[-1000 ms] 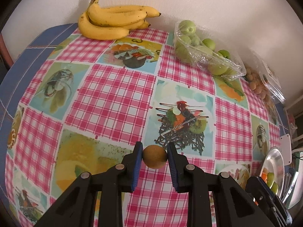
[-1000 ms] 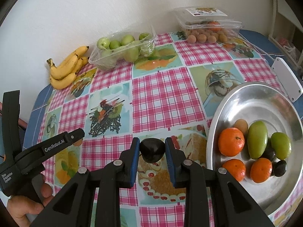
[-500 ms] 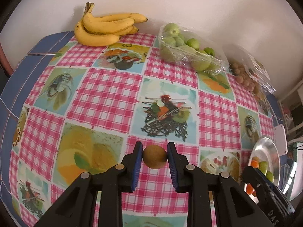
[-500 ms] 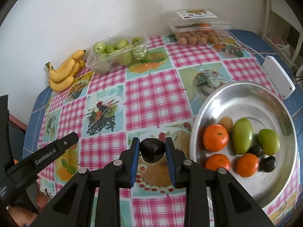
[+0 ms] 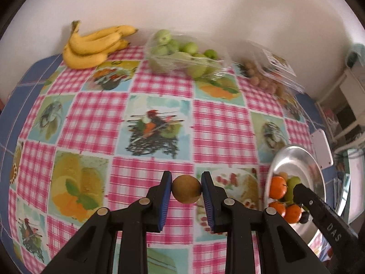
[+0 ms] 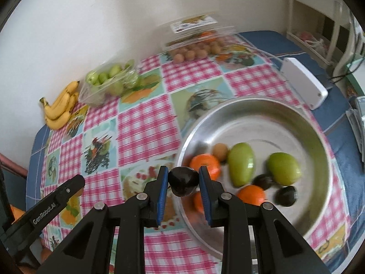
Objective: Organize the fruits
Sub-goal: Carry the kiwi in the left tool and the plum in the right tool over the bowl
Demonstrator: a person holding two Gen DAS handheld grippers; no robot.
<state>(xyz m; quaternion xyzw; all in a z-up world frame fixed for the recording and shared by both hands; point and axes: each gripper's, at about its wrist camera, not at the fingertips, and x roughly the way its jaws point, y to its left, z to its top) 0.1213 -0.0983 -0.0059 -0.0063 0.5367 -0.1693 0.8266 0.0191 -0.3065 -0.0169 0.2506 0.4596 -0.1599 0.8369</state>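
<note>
A: What did each pair of jaws pinch?
B: The left gripper [image 5: 186,189] a brown fruit [image 5: 186,189]; the right gripper [image 6: 183,183] a dark fruit [image 6: 183,181], above the blurred bowl's [image 6: 262,105] near rim.

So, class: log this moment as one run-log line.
left hand-held gripper: shut on brown fruit | right hand-held gripper: shut on dark fruit | metal bowl: partly filled
</note>
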